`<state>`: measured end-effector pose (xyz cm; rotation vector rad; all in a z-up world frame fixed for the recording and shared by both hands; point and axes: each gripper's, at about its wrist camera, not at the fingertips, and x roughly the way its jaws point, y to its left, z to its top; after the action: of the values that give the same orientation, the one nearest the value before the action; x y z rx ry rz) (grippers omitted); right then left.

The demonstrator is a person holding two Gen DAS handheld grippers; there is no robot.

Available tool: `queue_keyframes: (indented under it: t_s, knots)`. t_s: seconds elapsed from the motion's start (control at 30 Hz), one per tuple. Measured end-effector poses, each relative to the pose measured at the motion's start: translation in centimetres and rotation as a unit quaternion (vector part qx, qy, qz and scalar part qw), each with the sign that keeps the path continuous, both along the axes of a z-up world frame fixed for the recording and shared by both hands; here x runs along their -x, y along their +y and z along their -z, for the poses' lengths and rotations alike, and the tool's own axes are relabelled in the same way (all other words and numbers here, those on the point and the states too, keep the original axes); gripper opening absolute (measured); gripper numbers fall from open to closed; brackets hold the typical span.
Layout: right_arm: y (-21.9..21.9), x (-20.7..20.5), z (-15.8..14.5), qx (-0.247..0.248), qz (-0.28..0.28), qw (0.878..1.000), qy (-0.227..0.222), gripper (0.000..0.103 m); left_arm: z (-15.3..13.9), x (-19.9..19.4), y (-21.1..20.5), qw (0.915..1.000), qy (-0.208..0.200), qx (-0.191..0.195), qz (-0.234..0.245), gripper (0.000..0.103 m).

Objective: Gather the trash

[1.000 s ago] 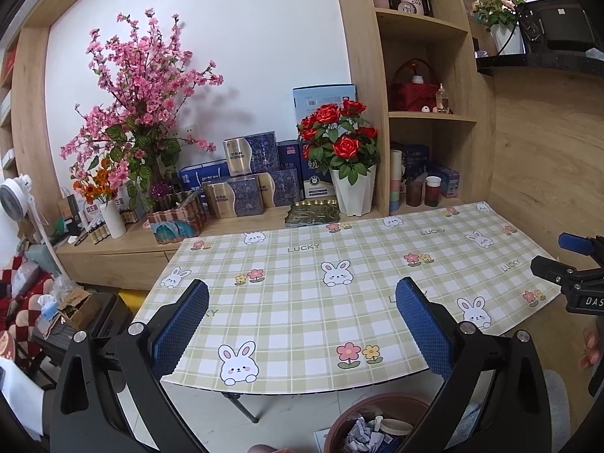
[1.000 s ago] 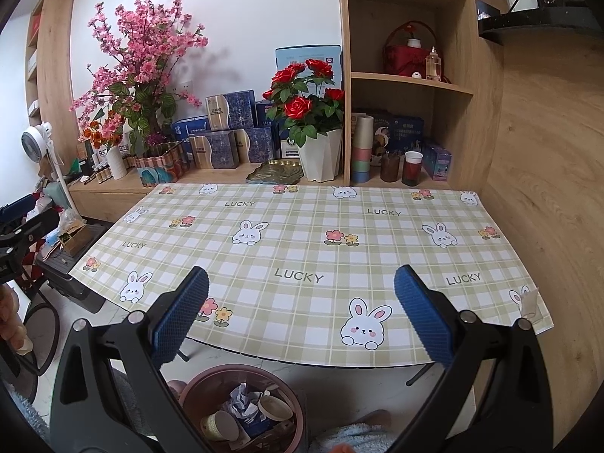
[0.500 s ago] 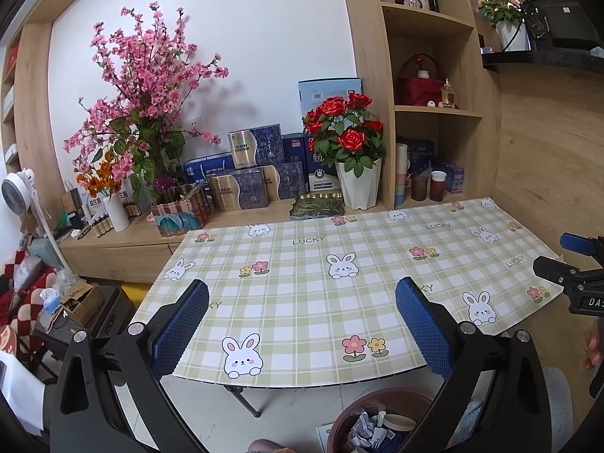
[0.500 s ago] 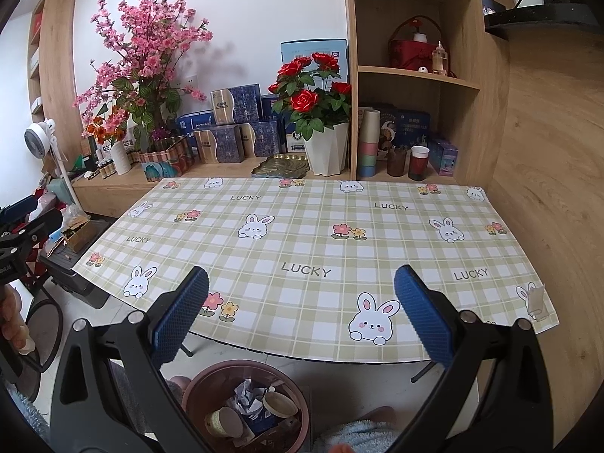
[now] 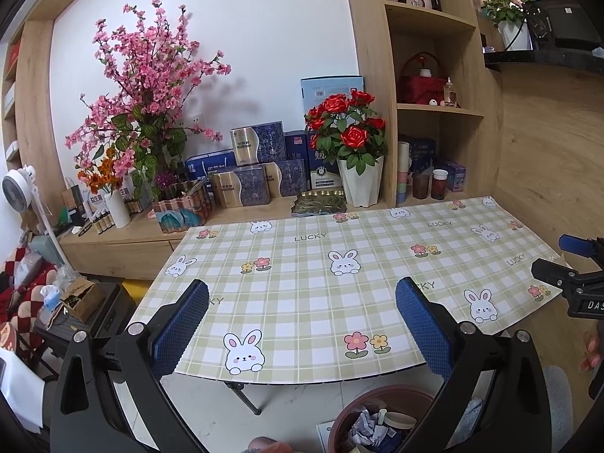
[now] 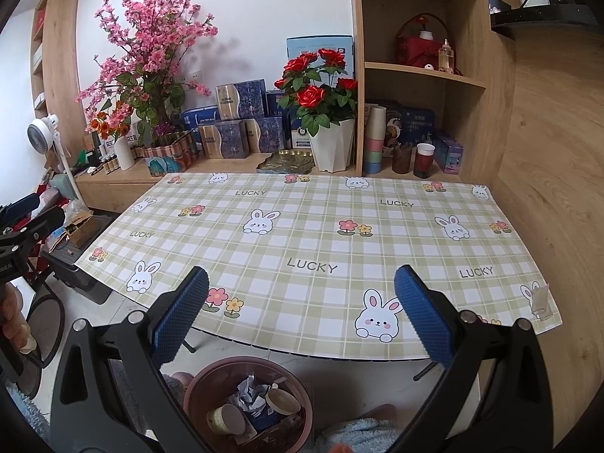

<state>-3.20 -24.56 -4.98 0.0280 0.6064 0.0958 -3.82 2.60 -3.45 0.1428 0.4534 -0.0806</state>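
Note:
A brown round trash bin [image 6: 249, 404] stands on the floor below the table's near edge; it holds crumpled paper, paper cups and a blue wrapper. It also shows in the left wrist view [image 5: 377, 415]. The table [image 6: 321, 249] has a green checked cloth with rabbits and no loose trash on it. My left gripper [image 5: 302, 324] is open and empty, held above the near edge. My right gripper [image 6: 302, 313] is open and empty, above the bin and the near edge. The right gripper also shows at the right edge of the left wrist view [image 5: 577, 275].
Behind the table a wooden ledge holds a white pot of red roses [image 6: 324, 113], blue gift boxes [image 6: 241, 120], a gold tray [image 6: 287, 160], stacked cups [image 6: 373, 139] and pink blossoms [image 6: 151, 53]. A wooden wall [image 6: 547, 151] bounds the right. A fan [image 6: 45, 132] and clutter stand left.
Both grippers have drawn back and risen a little, so the table looks slightly lower in both views. Both stay open and empty.

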Motion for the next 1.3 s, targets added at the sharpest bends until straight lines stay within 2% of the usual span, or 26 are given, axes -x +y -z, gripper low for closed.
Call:
queue_keyframes:
  t_s: [0.63,1.07,1.3]
  knots:
    - [-0.6,0.0,-0.7,-0.002,0.003,1.0,-0.004,0.097,-0.5,0.6,-0.8,0.9999,-0.011,-0.003,0.008,0.097]
    - [-0.7,0.0,-0.6,-0.003,0.004,1.0,-0.005,0.097,-0.9,0.8,-0.5,0.9998,-0.016,0.014,0.007,0.097]
    - [-0.7,0.0,-0.6,-0.003,0.005,1.0,-0.004,0.097,-1.2,1.0,-0.6,0.9996,-0.026,0.008,-0.002,0.097]
